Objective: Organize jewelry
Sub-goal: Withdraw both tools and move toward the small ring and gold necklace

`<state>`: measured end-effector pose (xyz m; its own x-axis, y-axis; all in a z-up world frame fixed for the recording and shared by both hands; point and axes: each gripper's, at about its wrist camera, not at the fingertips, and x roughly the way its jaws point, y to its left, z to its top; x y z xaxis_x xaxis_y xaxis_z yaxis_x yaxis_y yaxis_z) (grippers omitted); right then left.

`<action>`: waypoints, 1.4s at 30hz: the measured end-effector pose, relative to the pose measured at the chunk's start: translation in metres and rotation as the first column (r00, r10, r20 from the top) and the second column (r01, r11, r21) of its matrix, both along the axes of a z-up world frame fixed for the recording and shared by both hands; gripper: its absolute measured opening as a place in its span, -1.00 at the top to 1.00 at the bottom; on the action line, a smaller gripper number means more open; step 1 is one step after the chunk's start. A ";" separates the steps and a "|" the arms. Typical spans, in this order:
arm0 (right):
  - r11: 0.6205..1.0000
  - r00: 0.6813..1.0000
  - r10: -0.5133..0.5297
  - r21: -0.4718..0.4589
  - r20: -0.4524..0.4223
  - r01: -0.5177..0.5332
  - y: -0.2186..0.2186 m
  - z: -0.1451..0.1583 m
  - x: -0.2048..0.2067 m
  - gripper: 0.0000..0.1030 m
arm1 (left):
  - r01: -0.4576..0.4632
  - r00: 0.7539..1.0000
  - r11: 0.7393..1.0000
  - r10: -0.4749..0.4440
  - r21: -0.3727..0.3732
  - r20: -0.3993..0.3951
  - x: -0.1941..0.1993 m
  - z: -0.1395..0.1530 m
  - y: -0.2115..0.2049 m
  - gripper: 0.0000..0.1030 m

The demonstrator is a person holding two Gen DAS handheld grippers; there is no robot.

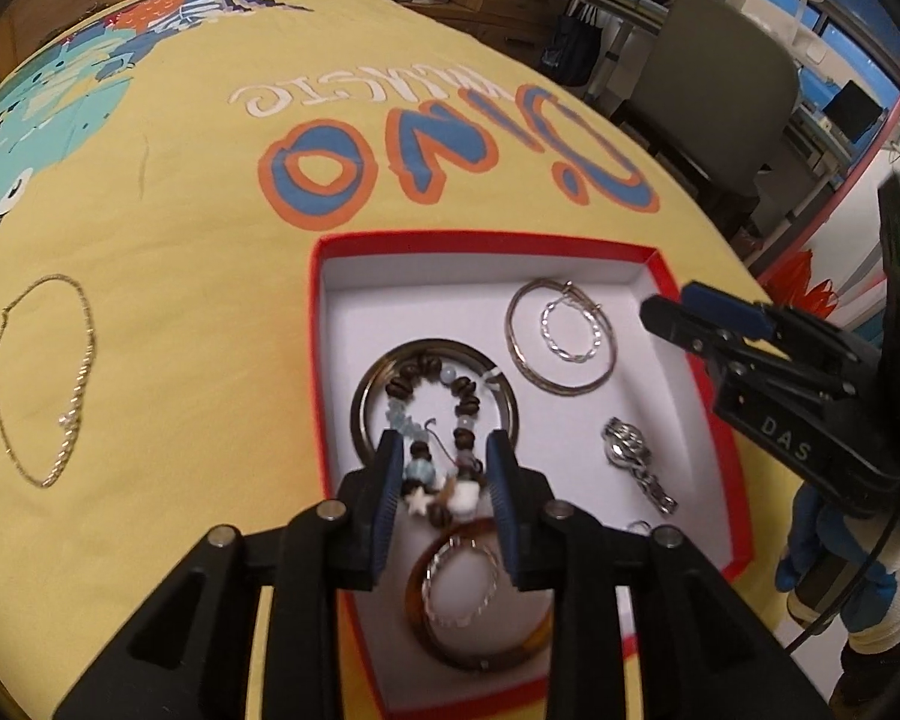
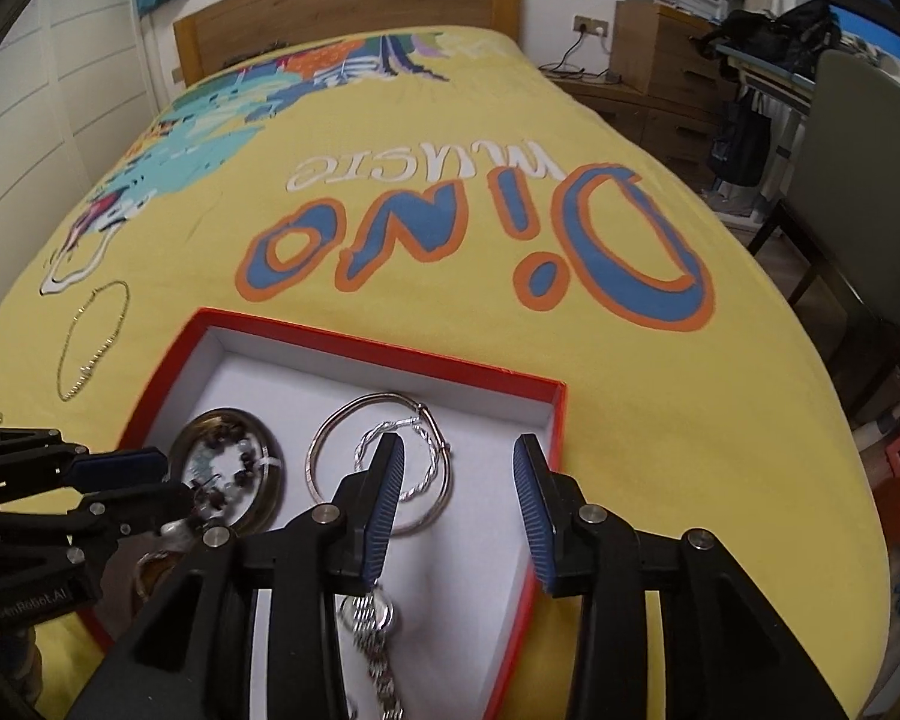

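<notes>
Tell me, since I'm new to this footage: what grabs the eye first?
The yellow bedspread with its big "Dino" print, and the red box on it, holding bangles and a watch. The left claw hangs over a beaded bracelet; a gold chain lies outside the box.

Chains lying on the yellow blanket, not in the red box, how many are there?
1. A thin gold chain lies in a loop on the yellow blanket, left of the red box. Others may be hidden outside the views.

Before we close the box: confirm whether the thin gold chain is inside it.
No. The gold chain lies on the yellow bedspread, to the left of the red box.
</notes>
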<state>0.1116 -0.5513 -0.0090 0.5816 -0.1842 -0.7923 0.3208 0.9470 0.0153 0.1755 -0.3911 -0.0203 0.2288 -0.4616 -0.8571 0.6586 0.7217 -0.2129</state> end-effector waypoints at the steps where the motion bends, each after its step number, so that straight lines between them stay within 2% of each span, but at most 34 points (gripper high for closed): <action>1: 1.000 1.000 -0.004 0.002 0.007 0.004 0.002 0.004 -0.005 0.26 | -0.004 1.000 1.000 0.004 -0.008 0.003 -0.002 0.005 0.005 0.47; 6: 1.000 0.999 -0.017 0.017 0.036 0.016 0.013 0.022 -0.031 0.19 | -0.054 0.997 0.998 0.056 -0.028 0.051 -0.019 0.027 0.043 0.47; 10: 1.000 0.999 -0.015 0.028 0.047 0.013 0.030 0.033 -0.050 0.11 | -0.096 0.988 0.995 0.094 0.005 0.123 -0.036 0.037 0.078 0.47; 15: 0.998 0.998 0.001 0.055 0.064 -0.005 0.059 0.043 -0.073 0.03 | -0.147 0.982 0.988 0.141 0.042 0.124 -0.055 0.045 0.130 0.47; 22: 0.996 0.995 0.035 0.080 0.094 -0.043 0.107 0.058 -0.099 -0.02 | -0.241 0.964 0.970 0.234 0.039 0.128 -0.081 0.055 0.210 0.47; 33: 0.991 0.982 0.106 0.068 0.157 -0.118 0.174 0.094 -0.121 -0.05 | -0.420 0.899 0.908 0.417 -0.009 0.135 -0.107 0.075 0.340 0.44; 35: 0.989 0.978 0.120 0.067 0.169 -0.133 0.186 0.100 -0.122 -0.17 | -0.441 0.887 0.898 0.438 -0.013 0.144 -0.111 0.078 0.358 0.19; 36: 0.988 0.977 0.127 0.068 0.172 -0.140 0.191 0.102 -0.122 -0.18 | -0.455 0.879 0.890 0.451 -0.013 0.153 -0.113 0.079 0.367 0.14; 39: 0.984 0.974 0.149 0.070 0.170 -0.162 0.205 0.103 -0.116 -0.22 | -0.488 0.860 0.872 0.485 -0.019 0.160 -0.114 0.079 0.391 0.12; 42: 0.979 0.971 0.176 0.074 0.159 -0.189 0.218 0.099 -0.105 -0.35 | -0.527 0.838 0.850 0.525 -0.026 0.148 -0.109 0.073 0.413 0.12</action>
